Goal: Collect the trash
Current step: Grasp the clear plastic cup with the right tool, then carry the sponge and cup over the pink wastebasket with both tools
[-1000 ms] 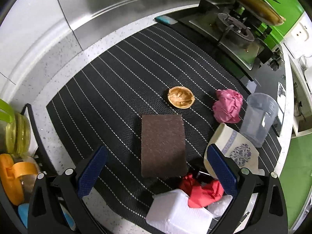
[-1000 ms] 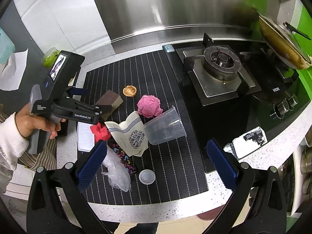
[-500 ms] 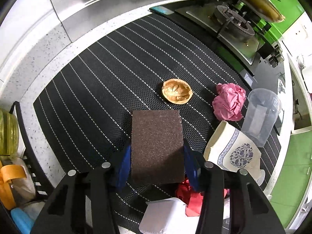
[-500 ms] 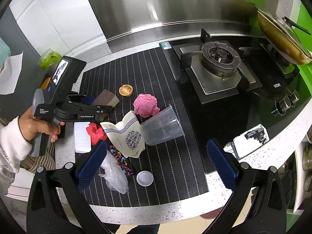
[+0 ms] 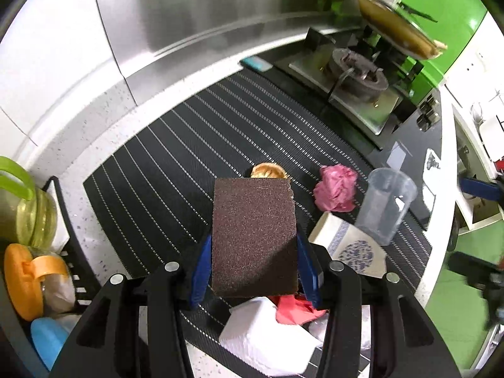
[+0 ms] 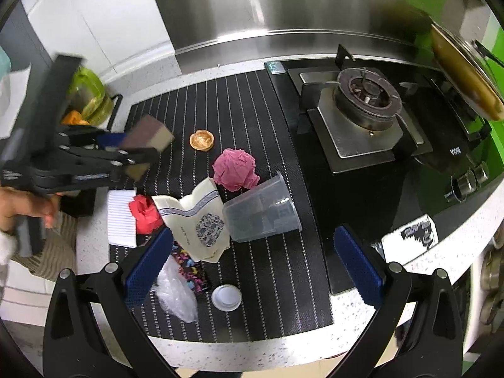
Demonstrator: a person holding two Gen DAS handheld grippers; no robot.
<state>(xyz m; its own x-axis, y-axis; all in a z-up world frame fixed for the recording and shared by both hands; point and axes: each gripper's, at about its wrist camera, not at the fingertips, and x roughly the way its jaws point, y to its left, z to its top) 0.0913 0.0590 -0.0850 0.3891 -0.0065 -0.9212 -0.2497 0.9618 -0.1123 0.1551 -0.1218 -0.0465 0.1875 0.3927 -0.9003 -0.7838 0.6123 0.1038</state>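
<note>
My left gripper (image 5: pixel 253 267) is shut on a brown scouring sponge (image 5: pixel 253 236) and holds it above the striped black mat (image 5: pixel 176 157); the sponge (image 6: pixel 148 140) also shows lifted in the right wrist view. On the mat lie a walnut shell (image 6: pixel 201 140), a pink paper ball (image 6: pixel 234 170), a tipped clear plastic cup (image 6: pixel 263 214), a cream patterned pouch (image 6: pixel 195 220), a red paper wad (image 6: pixel 145 212), a clear plastic bag (image 6: pixel 176 293) and a small white lid (image 6: pixel 226 297). My right gripper (image 6: pixel 252 264) is open and empty above the mat's front.
A gas stove (image 6: pixel 362 116) with a lidded pan (image 6: pixel 466 78) is at the right. A white ribbed block (image 6: pixel 121 217) lies at the mat's left edge. A rack with jars (image 5: pixel 28 236) stands at the far left. The steel backsplash (image 6: pixel 267 6) is behind.
My left gripper closed on the sponge and lifted it off the mat. The right gripper stayed open and shifted slightly closer to the trash.
</note>
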